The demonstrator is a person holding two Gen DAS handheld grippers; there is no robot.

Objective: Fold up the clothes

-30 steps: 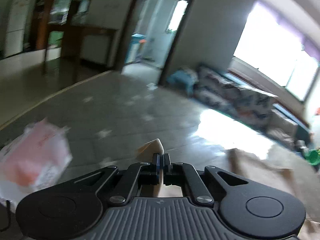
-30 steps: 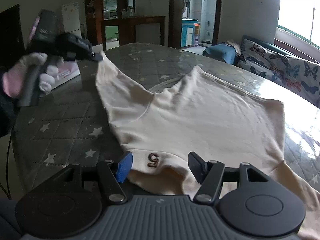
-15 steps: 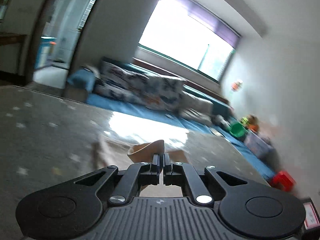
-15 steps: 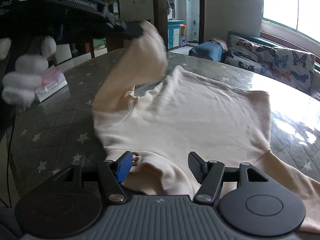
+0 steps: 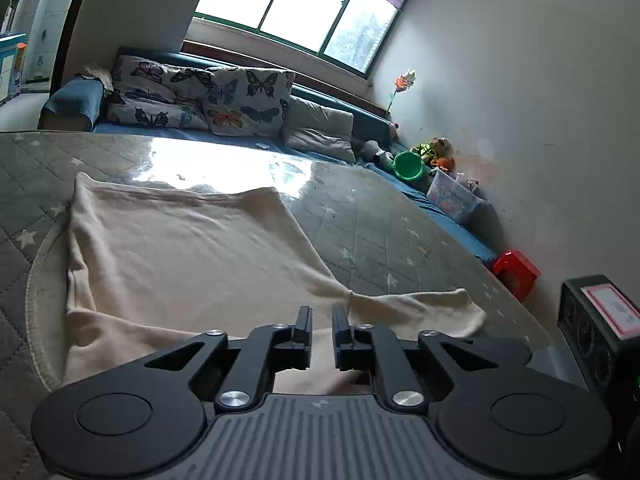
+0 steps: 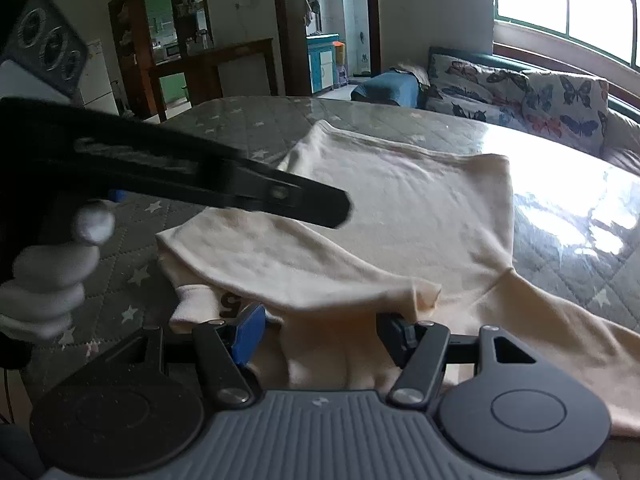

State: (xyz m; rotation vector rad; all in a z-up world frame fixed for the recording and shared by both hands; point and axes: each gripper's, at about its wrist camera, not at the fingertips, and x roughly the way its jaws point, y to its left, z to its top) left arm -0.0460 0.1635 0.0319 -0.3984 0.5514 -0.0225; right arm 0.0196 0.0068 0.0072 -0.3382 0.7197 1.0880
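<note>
Tabletop (image 6: 248, 120): grey quilted cover with white stars, glossy under window glare at the far edge.
Sofa (image 5: 224, 96): beyond the tabletop, with butterfly-print cushions.
Shirt (image 6: 400, 208): cream, long-sleeved, spread flat across the tabletop; one sleeve (image 6: 304, 268) folded over the body, its cuff ending just ahead of the right tool; other sleeve (image 5: 416, 304) stretched out along the tabletop toward the near right edge; brown numeral on the near hem.
Left hand-held gripper (image 5: 321, 320): fingers slightly parted, nothing between them, poised just above the shirt.
Right hand-held gripper (image 6: 316, 330): fingers spread wide, empty, low over the near hem, blue pad (image 6: 249, 334) beside the numeral.
Gloved hand (image 6: 48, 276): white, wrapped around the left tool's handle.
</note>
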